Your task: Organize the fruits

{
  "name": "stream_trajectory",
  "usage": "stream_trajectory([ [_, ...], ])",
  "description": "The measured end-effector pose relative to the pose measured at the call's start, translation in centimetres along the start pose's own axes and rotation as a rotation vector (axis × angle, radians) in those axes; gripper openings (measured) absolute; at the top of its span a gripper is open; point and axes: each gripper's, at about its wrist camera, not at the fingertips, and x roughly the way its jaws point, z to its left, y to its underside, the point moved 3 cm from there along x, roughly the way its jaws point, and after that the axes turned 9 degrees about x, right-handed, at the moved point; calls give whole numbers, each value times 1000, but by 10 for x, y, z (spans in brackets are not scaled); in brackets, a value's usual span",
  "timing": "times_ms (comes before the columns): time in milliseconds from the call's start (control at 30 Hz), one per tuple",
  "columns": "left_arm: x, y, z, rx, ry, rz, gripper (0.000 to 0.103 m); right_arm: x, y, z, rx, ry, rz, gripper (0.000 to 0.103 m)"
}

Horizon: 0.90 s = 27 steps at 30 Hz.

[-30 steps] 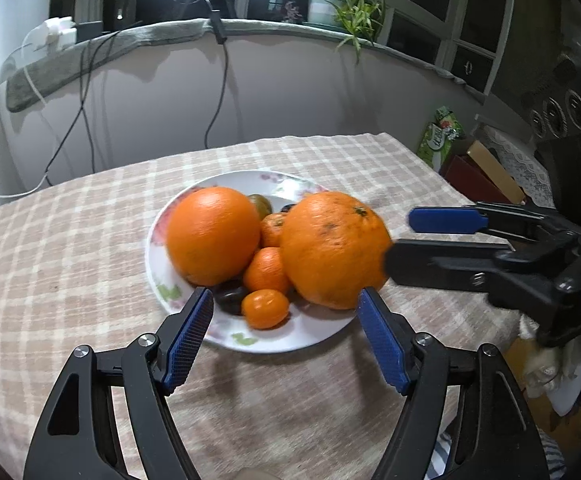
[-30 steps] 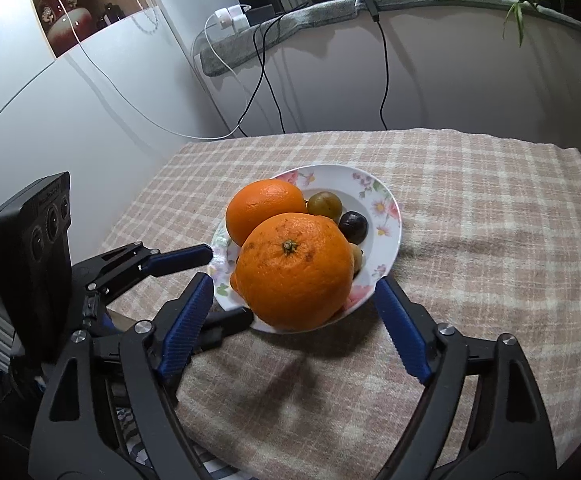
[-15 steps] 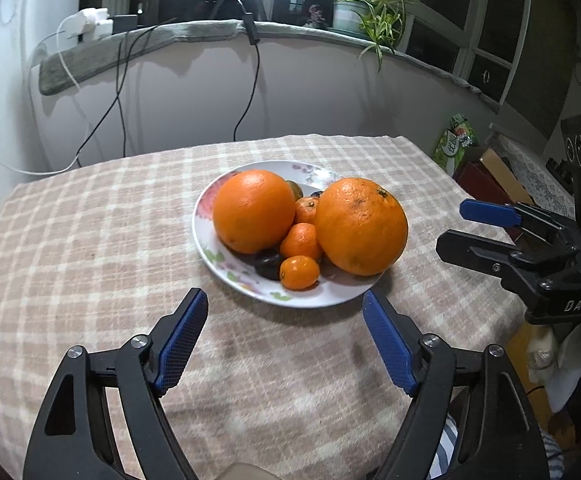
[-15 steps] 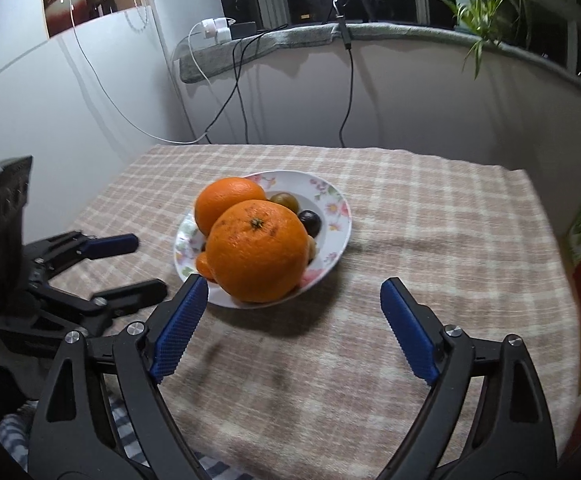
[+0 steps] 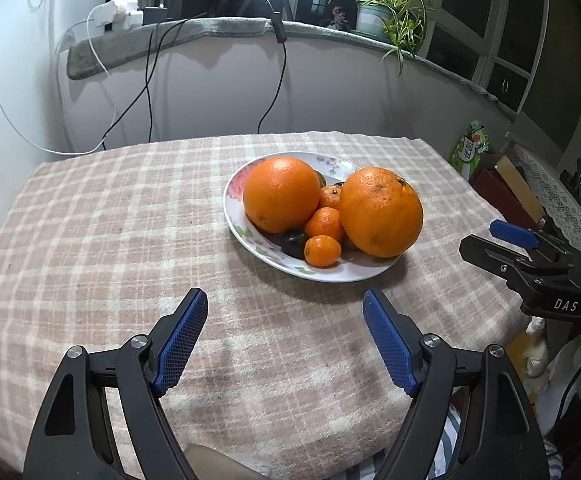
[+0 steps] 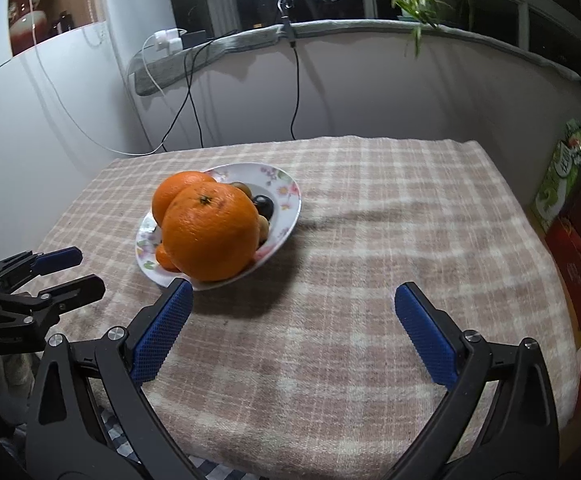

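Observation:
A flowered plate (image 5: 322, 276) on the checked tablecloth holds two big oranges (image 5: 281, 194) (image 5: 381, 212), small mandarins (image 5: 322, 251) and a dark fruit (image 5: 293, 243). My left gripper (image 5: 284, 294) is open over bare cloth, a little short of the plate, with nothing between its fingers. My right gripper (image 5: 480, 236) sits off the plate's right side. In the right wrist view the right gripper (image 6: 293, 286) is open, its jaws still opening and empty. There, the plate (image 6: 286, 196) and the nearer orange (image 6: 210, 232) lie just beyond its left finger, and the left gripper (image 6: 88, 268) is at far left.
The tablecloth (image 5: 110, 220) covers the whole table, which drops off at the right. A green carton (image 6: 562, 176) and red boxes (image 6: 578, 264) stand past that edge. Cables (image 5: 150, 92) hang from a padded window ledge behind, where a potted plant (image 5: 386, 20) stands.
Both grippers have drawn back from the plate. The nearer big orange, earlier between the right fingers, now rests on the plate clear of them. The right jaws have spread wider.

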Motion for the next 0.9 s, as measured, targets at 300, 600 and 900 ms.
stream_trajectory([
  [300, -1, -1, -1, 5, -13, -5, 80, -4, -4, 1, -6, 7, -20, 103],
  [600, -3, -1, -3, 15, -17, -11, 80, -1, 1, 6, -20, 0, -6, 103],
  [900, -3, -2, -4, 16, -18, -14, 80, -1, 2, 7, -20, -2, -1, 103],
])
